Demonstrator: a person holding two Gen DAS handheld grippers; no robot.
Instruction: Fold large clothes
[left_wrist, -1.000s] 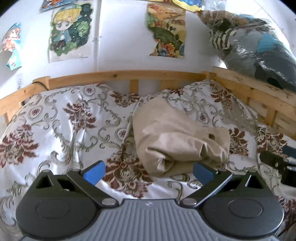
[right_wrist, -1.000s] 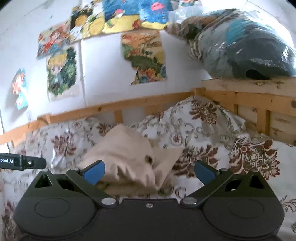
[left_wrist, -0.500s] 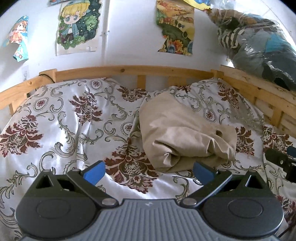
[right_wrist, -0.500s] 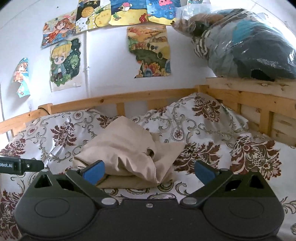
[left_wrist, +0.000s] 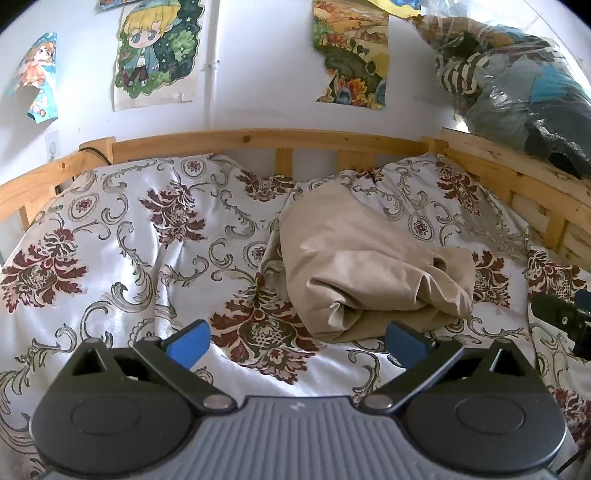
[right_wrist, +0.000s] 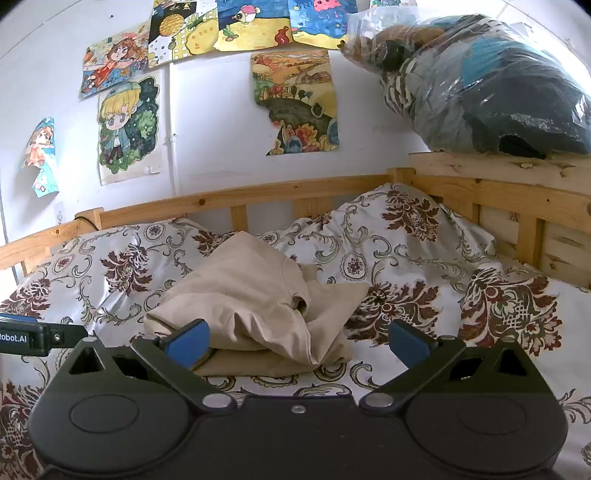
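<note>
At the upper right of both views we see a clear plastic bag (left_wrist: 517, 85) (right_wrist: 491, 85) resting on the wooden bed frame (left_wrist: 258, 138) (right_wrist: 498, 184). It is stuffed with dark, blue and striped fabrics; through the crinkled plastic we cannot tell the single pieces apart, though they look like clothes.

The task's thing, a beige garment (left_wrist: 365, 266) (right_wrist: 258, 299), lies bunched and partly folded on the floral bedspread (left_wrist: 110, 240) (right_wrist: 424, 258). It sits right of centre in the left wrist view and just left of centre in the right wrist view.

Our left gripper (left_wrist: 297, 341) hangs above the bedspread with its fingers (left_wrist: 188, 341) spread wide and holding nothing; the garment's near edge shows just beyond its right fingertip. Our right gripper (right_wrist: 297, 341) is likewise wide open and empty, the garment lying between and beyond its fingers (right_wrist: 406, 341). Each gripper shows at the edge of the other's view: the right one at the right edge, the left one at the lower left.

Compared with a second ago, both cameras have pulled back and levelled: more of the bedspread and the posters (left_wrist: 159, 51) (right_wrist: 295, 103) on the wall is visible, and the garment has kept its shape and place. The fingers' spread is unchanged.
</note>
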